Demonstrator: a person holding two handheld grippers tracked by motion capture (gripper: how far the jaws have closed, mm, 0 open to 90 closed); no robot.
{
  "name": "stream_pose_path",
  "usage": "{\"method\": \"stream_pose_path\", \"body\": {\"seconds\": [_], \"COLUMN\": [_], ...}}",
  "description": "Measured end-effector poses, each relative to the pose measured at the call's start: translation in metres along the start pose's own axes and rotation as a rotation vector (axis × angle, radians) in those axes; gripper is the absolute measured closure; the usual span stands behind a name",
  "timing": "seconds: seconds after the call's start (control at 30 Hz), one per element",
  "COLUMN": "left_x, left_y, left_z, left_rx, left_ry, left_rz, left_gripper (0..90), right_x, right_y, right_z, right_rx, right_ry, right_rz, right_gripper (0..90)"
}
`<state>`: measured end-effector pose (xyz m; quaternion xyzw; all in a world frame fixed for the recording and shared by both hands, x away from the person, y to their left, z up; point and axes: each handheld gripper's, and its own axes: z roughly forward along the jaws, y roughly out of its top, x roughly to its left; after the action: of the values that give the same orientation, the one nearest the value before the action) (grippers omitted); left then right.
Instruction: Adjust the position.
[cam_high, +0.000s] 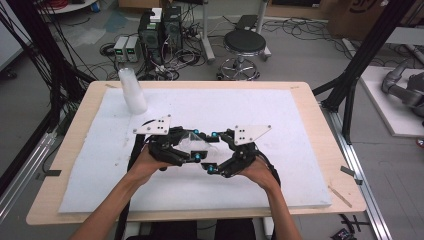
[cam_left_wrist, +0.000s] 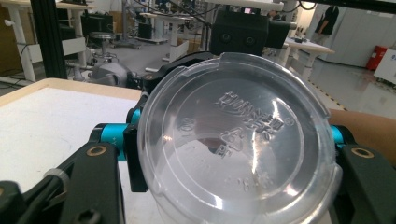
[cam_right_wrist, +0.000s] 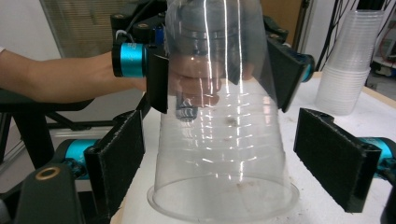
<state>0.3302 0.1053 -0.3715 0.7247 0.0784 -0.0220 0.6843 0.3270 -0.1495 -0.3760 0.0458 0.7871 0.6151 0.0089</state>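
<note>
1. Clear plastic cup (cam_right_wrist: 224, 121): held sideways above the white pad on the table (cam_high: 75, 150), near the pad's middle, well apart from the stack of cups (cam_high: 132, 90) at its far left corner.
2. Left gripper (cam_high: 197, 145): clenched on the cup near its closed base.
3. Right gripper (cam_high: 212, 152): released; pads stand either side of the cup's rim end, not touching.
4. Progress, judged: cup is already off the stack; a hand-over or a second grip by the right gripper remains, and so does setting the cup down.
</note>
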Motion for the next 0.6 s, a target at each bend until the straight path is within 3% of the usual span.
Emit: {"method": "stream_pose_path", "body": {"seconds": [0.43,0.6], "left_x": [-0.0002,-0.0002], "left_y": [0.0004,0.0003], "left_z": [0.0005,0.0004], "left_rx": [0.000,-0.001], "left_ry": [-0.002,-0.008], "left_rz": [0.002,0.001], "left_gripper": [38.7,38.7], "right_x": [0.0023,0.0014], "right_y": [-0.0027,-0.0036], "right_z": [0.0099,0.0085], "right_rx": [0.027,0.020], "right_ry": [0.020,-0.001], "right_rz": [-0.006,-0.025], "right_gripper": [16.9,29.1]}}
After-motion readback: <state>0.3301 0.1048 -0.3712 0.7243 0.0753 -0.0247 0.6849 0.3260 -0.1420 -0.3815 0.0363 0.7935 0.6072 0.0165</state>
